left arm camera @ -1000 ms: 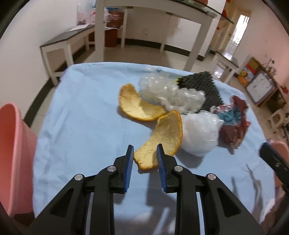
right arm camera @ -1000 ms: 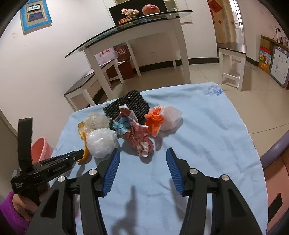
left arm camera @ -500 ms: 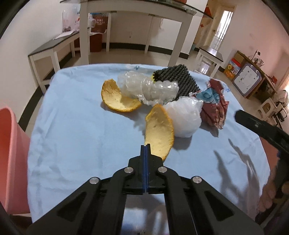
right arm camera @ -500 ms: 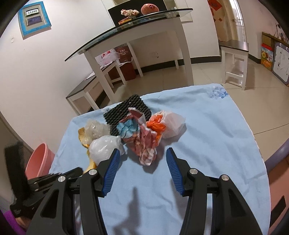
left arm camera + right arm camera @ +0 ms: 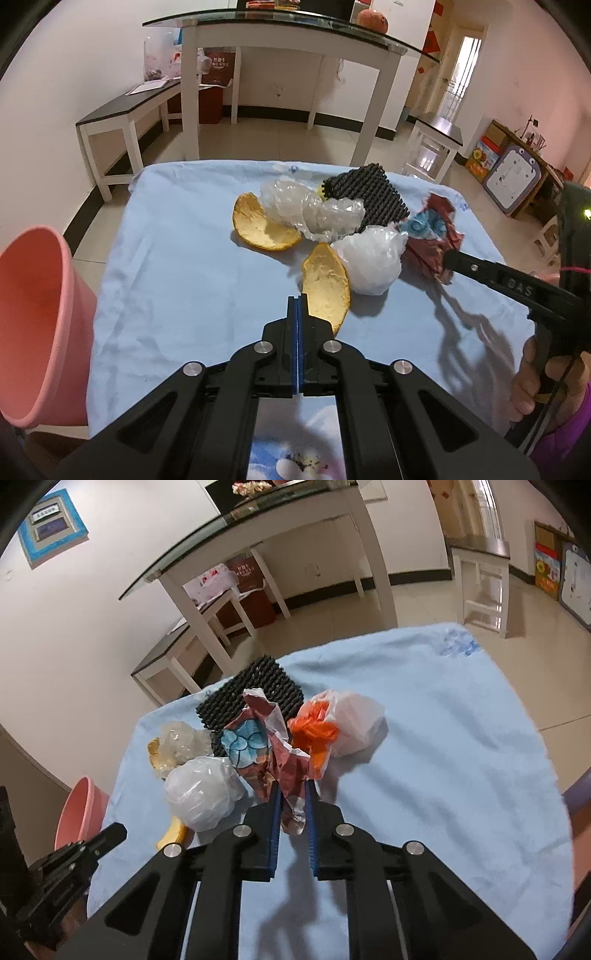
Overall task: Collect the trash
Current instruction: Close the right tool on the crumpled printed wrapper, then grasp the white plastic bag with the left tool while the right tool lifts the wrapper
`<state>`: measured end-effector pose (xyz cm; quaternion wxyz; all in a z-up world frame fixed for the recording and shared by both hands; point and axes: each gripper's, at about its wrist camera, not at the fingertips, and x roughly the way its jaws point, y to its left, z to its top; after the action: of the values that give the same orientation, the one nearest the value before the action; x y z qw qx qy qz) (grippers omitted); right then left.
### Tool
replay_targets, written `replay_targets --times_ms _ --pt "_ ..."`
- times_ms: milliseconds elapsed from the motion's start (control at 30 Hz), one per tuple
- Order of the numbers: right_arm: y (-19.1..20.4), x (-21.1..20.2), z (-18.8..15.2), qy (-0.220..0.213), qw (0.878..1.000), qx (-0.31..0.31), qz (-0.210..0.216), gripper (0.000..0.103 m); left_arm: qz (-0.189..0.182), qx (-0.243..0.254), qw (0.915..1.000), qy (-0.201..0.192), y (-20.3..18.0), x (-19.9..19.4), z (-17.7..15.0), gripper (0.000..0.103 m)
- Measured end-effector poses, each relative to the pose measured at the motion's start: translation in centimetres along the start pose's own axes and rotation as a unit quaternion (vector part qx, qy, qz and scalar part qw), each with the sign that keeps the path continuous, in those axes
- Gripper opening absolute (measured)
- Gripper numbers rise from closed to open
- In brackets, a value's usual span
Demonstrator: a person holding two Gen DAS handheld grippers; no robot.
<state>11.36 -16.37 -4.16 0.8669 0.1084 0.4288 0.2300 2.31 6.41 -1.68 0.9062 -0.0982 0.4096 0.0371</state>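
Both claws clamped on trash from the pile.

The left gripper (image 5: 297, 299) pinches the near orange peel (image 5: 325, 285); the right gripper (image 5: 292, 794) squeezes the crumpled red wrapper (image 5: 275, 760). The pile sits toward the blue tablecloth's (image 5: 177, 266) far edge, the pink bin (image 5: 33, 317) beyond its left edge.

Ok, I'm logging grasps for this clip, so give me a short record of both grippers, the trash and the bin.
left gripper: shut, tips beside the near orange peel; grip unclear
right gripper: shut on crumpled red wrapper
container: pink bin, off the left edge of the blue cloth
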Motion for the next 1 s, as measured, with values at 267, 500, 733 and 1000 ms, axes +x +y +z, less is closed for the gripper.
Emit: replay_targets --times_ms 267,500,733,1000 --pt "0.2 -5.4 -1.2 -0.038 0.999 -0.002 0.001 0.010 -0.023 -0.002 0.9997 -0.005 -0.6 -2.3 -1.0 0.000" --pt "0.9 -8.5 -2.3 -0.053 0.999 -0.003 -0.006 0.010 -0.059 -0.009 0.9982 -0.001 -1.4 -2.8 0.2 0.000" --pt "1.3 -8.7 -2.5 -0.054 0.998 -0.003 -0.013 0.010 -0.085 0.011 0.9961 0.021 -3.7 0.2 2.8 0.024" --pt "0.5 -6.3 -1.4 -0.037 0.999 0.007 -0.018 0.010 -0.050 0.048 0.9968 0.039 -5.8 5.1 4.0 0.026"
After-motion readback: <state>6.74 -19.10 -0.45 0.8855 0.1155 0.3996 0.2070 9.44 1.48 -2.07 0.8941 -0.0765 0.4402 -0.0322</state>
